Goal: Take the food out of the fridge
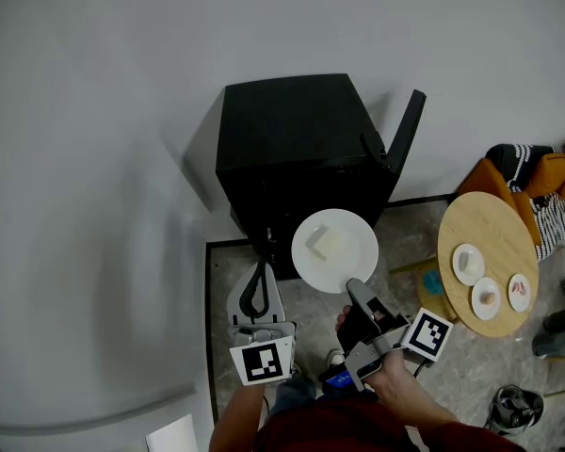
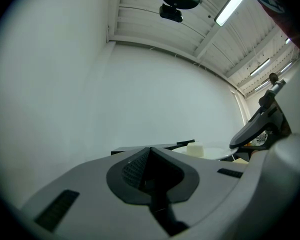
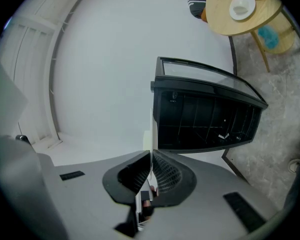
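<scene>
The white plate (image 1: pixel 353 243) hangs just in front of the black fridge (image 1: pixel 297 139) and blocks its near side. The open fridge door (image 1: pixel 405 132) sticks out on the right. Bare floor (image 1: pixel 414 229) lies between the fridge and the round desk (image 1: pixel 485 219) at the right.

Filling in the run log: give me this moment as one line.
right gripper: shut on plate | food block: on plate, in front of open fridge | left gripper: shut, empty

food (image 1: pixel 317 244): pale block on white plate (image 1: pixel 344 264) | level, outside open black fridge (image 1: pixel 292 139)
</scene>
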The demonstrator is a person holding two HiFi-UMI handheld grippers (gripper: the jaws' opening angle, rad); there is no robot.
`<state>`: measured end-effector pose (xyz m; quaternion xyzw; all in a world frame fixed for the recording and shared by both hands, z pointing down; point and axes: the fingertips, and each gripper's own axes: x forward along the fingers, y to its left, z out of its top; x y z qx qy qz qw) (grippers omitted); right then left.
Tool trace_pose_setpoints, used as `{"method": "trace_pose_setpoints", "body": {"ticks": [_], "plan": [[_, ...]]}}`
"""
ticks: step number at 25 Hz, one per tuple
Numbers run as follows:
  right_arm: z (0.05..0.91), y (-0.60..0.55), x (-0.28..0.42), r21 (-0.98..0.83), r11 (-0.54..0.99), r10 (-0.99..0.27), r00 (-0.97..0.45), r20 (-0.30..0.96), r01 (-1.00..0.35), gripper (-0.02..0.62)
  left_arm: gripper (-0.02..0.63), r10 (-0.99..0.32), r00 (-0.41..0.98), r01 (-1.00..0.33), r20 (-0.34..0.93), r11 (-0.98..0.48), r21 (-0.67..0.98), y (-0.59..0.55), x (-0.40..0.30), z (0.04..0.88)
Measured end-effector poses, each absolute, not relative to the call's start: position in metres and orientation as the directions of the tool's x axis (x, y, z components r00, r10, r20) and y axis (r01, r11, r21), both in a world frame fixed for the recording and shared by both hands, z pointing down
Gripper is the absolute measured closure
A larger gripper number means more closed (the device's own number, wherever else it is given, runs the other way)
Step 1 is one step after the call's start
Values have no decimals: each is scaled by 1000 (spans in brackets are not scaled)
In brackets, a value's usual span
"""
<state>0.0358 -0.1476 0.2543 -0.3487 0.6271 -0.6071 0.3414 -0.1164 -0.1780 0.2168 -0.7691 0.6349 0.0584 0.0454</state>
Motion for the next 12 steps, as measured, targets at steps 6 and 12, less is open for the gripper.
{"method": "trace_pose_setpoints", "body": {"ticks": [6, 12], "plan": [[254, -147, 33, -999, 19, -848, -530, -2, -26, 563, 592, -971, 188, -982, -147, -191, 2, -177, -117, 214], [255, -145, 30, -999, 19, -846, -534, 0, -30, 563, 592, -971, 190, -981, -148, -192, -3, -176, -118, 216]]}}
